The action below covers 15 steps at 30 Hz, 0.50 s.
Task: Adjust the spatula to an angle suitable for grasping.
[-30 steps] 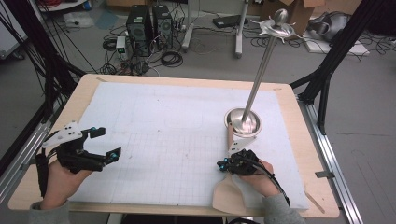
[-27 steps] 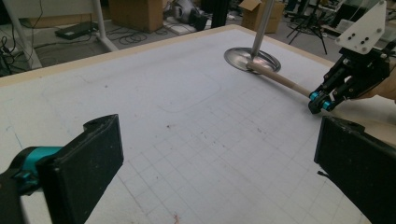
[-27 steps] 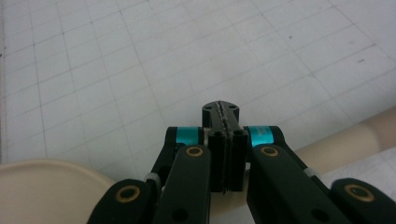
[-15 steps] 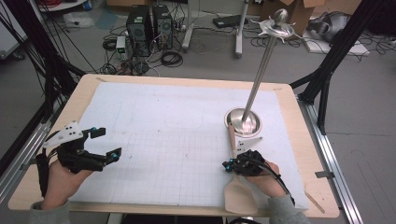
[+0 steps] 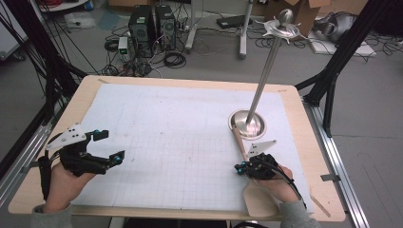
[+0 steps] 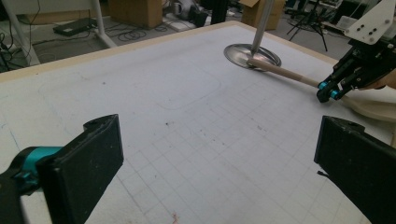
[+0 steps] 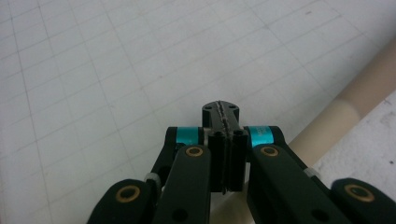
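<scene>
We are hovering the right tool — jaws closed on nothing — beside the wooden spatula, so opening wide before straddling its handle seems wise.

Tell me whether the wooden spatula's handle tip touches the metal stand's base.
Touching. In the left gripper view the wooden spatula handle's tip rests on the rim of the metal stand's base.

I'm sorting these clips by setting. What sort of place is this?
Probably a lab or workshop, not a home: a gridded mat covers the wooden table, computer towers and loose cables sit on the floor, with cardboard boxes behind.
</scene>
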Tool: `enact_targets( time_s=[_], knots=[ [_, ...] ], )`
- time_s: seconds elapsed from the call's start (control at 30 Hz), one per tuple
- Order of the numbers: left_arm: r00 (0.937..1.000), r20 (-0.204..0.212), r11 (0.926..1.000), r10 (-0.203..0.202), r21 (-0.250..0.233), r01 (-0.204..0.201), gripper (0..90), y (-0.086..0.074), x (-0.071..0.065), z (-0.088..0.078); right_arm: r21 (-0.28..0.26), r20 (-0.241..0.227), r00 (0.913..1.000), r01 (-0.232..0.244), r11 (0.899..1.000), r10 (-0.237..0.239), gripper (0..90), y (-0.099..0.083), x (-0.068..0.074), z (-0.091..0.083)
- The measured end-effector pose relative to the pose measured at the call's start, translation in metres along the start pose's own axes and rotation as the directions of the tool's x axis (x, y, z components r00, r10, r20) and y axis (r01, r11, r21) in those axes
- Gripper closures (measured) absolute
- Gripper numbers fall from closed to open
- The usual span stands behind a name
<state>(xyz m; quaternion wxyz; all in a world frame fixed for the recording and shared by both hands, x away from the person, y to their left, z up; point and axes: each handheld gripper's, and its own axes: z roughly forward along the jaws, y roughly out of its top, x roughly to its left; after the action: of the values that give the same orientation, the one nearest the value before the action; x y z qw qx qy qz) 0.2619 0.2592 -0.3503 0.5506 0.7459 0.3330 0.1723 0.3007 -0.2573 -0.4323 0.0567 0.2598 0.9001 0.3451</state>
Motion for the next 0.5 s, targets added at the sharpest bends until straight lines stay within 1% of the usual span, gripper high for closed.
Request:
enact_targets(
  time_s=[0.2,0.33,0.47,0.5],
  knots=[
    [1.0000,0.002,1.0000,-0.001,-0.001,0.001,1.7,0.0005,-0.0006,0.0007,0.014,0.012,0.9999,-0.012,1.000,0.012,90.0,-0.0021,-0.0025,-0.0025],
    [1.0000,0.003,1.0000,0.002,0.001,-0.002,1.7,0.0006,-0.0006,0.0020,0.024,0.019,0.9998,-0.010,1.000,0.010,90.0,-0.0020,-0.0018,-0.0016],
    [1.0000,0.002,1.0000,0.006,0.001,-0.006,1.7,0.0011,-0.0012,0.0027,0.014,0.021,0.9997,-0.012,1.000,0.012,90.0,-0.0014,-0.0024,-0.0029],
    [0.9999,0.002,0.9999,0.012,0.002,-0.012,1.7,0.0015,-0.0017,0.0026,0.004,0.012,0.9998,-0.015,1.000,0.015,90.0,-0.0010,-0.0036,-0.0042]
  ],
)
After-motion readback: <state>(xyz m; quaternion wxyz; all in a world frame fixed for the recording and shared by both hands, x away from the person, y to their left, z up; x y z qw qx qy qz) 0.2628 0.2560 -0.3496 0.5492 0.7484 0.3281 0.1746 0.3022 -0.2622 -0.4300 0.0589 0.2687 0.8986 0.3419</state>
